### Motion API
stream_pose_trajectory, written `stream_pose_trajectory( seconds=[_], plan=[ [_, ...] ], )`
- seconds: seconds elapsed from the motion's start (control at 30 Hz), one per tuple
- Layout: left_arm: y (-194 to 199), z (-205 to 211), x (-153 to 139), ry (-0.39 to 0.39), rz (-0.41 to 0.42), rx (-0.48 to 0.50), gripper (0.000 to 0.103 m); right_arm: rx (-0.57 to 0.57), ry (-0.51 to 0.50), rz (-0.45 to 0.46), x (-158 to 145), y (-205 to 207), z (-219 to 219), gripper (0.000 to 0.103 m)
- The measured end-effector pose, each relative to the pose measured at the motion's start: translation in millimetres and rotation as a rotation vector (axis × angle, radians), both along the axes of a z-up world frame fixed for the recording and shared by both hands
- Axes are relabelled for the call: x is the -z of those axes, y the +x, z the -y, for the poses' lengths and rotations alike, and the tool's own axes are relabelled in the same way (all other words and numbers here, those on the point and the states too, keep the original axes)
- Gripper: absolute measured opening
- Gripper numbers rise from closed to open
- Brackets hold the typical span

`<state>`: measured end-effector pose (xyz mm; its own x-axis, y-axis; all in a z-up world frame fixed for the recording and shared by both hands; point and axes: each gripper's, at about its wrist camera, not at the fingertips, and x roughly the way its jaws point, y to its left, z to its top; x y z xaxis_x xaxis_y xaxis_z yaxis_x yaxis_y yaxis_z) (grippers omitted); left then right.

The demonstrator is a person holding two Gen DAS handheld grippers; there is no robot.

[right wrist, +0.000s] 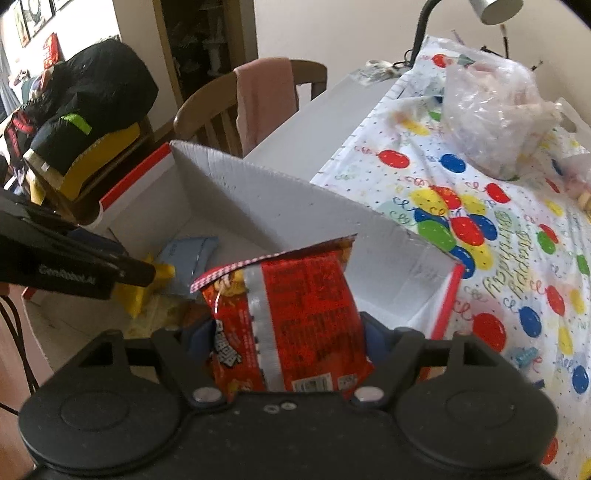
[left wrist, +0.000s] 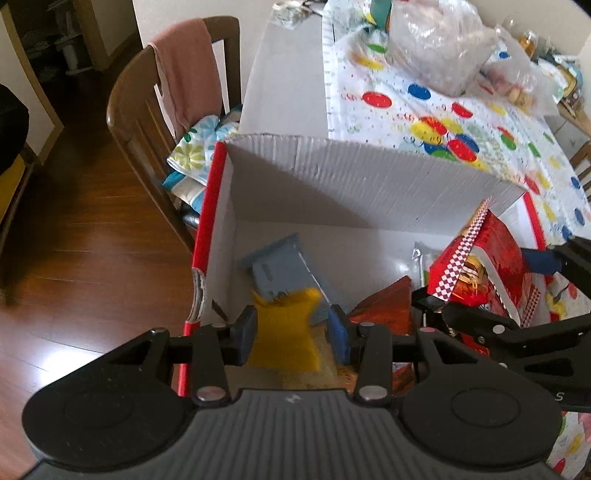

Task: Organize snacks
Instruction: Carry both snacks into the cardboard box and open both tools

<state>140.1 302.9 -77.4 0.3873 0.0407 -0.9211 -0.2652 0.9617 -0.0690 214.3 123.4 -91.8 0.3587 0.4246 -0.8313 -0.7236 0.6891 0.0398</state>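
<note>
A white cardboard box (left wrist: 362,173) with red edges stands at the table's near corner; it also shows in the right wrist view (right wrist: 295,206). My left gripper (left wrist: 291,332) is shut on a yellow snack bag (left wrist: 284,332) held over the box's near left part. My right gripper (right wrist: 280,339) is shut on a red snack bag (right wrist: 295,314) and holds it upright over the box's right part; this bag shows in the left wrist view (left wrist: 487,258). A blue-grey packet (left wrist: 288,273) and an orange-red bag (left wrist: 384,310) lie inside the box.
A balloon-print tablecloth (right wrist: 480,221) covers the table behind the box. Clear plastic bags (right wrist: 491,99) of food sit on it at the back. A wooden chair (left wrist: 147,122) with a pink cloth stands left of the table. A desk lamp (right wrist: 495,11) is at the far edge.
</note>
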Motion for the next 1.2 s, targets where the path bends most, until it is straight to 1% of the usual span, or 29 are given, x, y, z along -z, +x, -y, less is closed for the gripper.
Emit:
stream_pose_trajectory(
  seconds=[0.13, 0.3, 0.53, 0.63, 0.73, 0.87, 1.0, 1.07, 1.2],
  plan=[
    [4.0, 3.1, 4.4, -0.004, -0.002, 0.021, 0.041, -0.011, -0.027, -0.011, 8.8, 3.0, -7.0, 0.078],
    [5.7, 9.7, 5.5, 0.033, 0.002, 0.036, 0.041, -0.012, -0.054, -0.011, 16.1, 4.6, -10.6, 0.078],
    [0.9, 7.6, 3.8, 0.024, 0.018, 0.023, 0.041, -0.010, -0.034, -0.011, 11.1, 2.9, -5.4, 0.079],
    [-4.4, 7.1, 1.7, 0.023, 0.035, 0.012, 0.048, -0.010, -0.010, -0.008, 4.8, -1.2, 0.6, 0.082],
    [-11.7, 6.7, -3.5, 0.016, 0.061, 0.000, 0.051, -0.008, 0.015, -0.009, -2.6, -5.7, 7.5, 0.083],
    [-21.5, 10.7, -12.8, 0.014, 0.108, -0.003, 0.059, -0.012, 0.050, -0.006, -14.3, -15.0, 18.3, 0.085],
    [-32.5, 17.8, -24.4, 0.008, 0.159, 0.002, 0.060, -0.013, 0.087, -0.001, -26.2, -23.3, 28.7, 0.086],
    [-37.5, 22.4, -29.9, 0.003, 0.183, 0.006, 0.065, -0.010, 0.109, -0.003, -31.1, -26.1, 34.7, 0.086],
    [-46.5, 35.9, -41.1, 0.023, 0.230, 0.021, 0.069, -0.004, 0.149, 0.005, -42.8, -35.4, 48.4, 0.088]
  ],
)
